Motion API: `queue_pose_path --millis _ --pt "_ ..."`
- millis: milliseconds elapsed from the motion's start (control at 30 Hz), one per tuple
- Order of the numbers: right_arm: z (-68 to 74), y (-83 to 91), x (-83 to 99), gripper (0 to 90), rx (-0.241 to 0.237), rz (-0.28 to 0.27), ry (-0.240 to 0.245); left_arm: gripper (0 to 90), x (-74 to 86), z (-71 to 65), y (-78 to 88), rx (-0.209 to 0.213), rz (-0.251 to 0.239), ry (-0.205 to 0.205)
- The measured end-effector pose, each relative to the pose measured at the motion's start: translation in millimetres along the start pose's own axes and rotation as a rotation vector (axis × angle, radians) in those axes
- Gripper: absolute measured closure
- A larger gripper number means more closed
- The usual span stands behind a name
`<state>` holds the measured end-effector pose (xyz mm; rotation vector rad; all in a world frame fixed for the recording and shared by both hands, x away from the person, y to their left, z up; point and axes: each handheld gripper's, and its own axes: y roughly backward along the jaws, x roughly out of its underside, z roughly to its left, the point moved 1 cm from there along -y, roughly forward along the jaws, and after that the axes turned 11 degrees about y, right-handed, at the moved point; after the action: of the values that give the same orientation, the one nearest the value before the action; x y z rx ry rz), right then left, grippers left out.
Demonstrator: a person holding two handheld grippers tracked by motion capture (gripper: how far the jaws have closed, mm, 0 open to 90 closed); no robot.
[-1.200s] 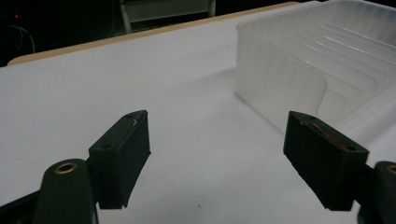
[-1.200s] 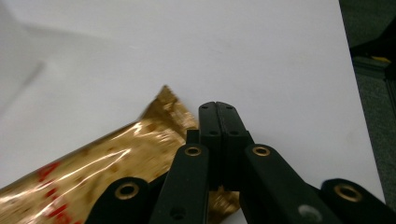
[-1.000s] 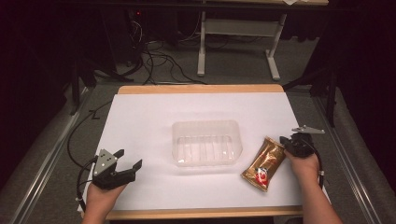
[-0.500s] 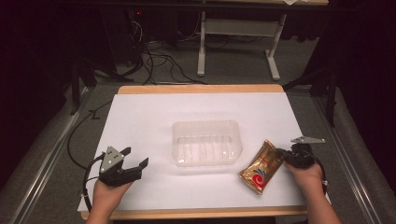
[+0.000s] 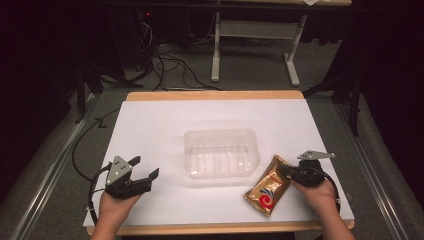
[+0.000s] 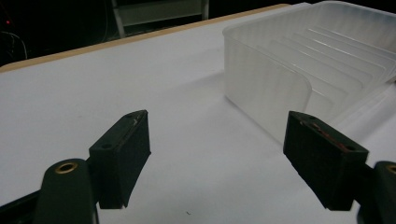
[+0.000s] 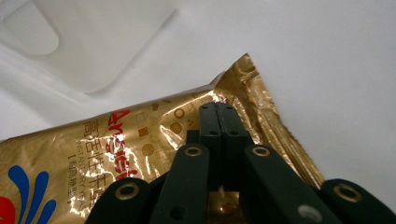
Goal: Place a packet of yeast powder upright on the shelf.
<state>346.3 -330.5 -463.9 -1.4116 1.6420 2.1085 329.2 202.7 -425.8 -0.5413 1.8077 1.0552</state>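
While the left claw gapes, the right claw, clamped on the gold packet, has dragged it nearer the person

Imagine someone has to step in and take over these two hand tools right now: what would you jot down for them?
Right gripper: shut, the gold snack packet pinched at its edge between the jaws. The packet sits low over the white table, just right of the clear plastic tray; whether it touches the table I cannot tell.
Left gripper: open, holding nothing, near the table's front left corner, jaws pointing toward the tray.
Done: the packet is gripped.
Left, probably: carry the packet over the tray's rim, let go inside. The tray has nothing in it yet. The left gripper could steady the tray if it slides.
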Motion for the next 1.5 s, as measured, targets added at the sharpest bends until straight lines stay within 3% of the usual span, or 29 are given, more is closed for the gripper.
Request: queue_pose_path --millis 200,333,667,1233,1367,1433,1500 --pt "-19.9 11.5 8.1 90.0 0.151 -0.051 -0.071 23.4 -2.4 -2.2 -6.2 0.009 0.000 -0.001" --pt "-37.3 7.9 16.5 90.0 0.188 -0.016 -0.122 23.4 0.0 -4.2 -7.1 0.009 0.015 -0.017" --pt "-39.1 -5.4 15.6 90.0 0.145 0.036 -0.121 23.4 1.9 3.6 2.8 -0.008 -0.006 0.018" --pt "-21.2 6.5 25.7 90.0 0.072 0.057 -0.106 23.1 -4.8 -1.2 -9.1 0.026 -0.014 0.018" --pt "-15.1 10.6 27.8 90.0 0.074 0.072 -0.086 23.1 -9.0 -3.5 -14.8 0.019 -0.024 0.017" --pt "-12.4 14.7 29.1 90.0 0.106 0.078 -0.080 23.1 -11.8 -4.5 -18.2 0.009 -0.031 0.018" --pt "-10.7 23.2 29.9 89.7 0.129 0.046 -0.089 23.1 -13.8 -5.3 -22.0 0.017 -0.042 0.034"
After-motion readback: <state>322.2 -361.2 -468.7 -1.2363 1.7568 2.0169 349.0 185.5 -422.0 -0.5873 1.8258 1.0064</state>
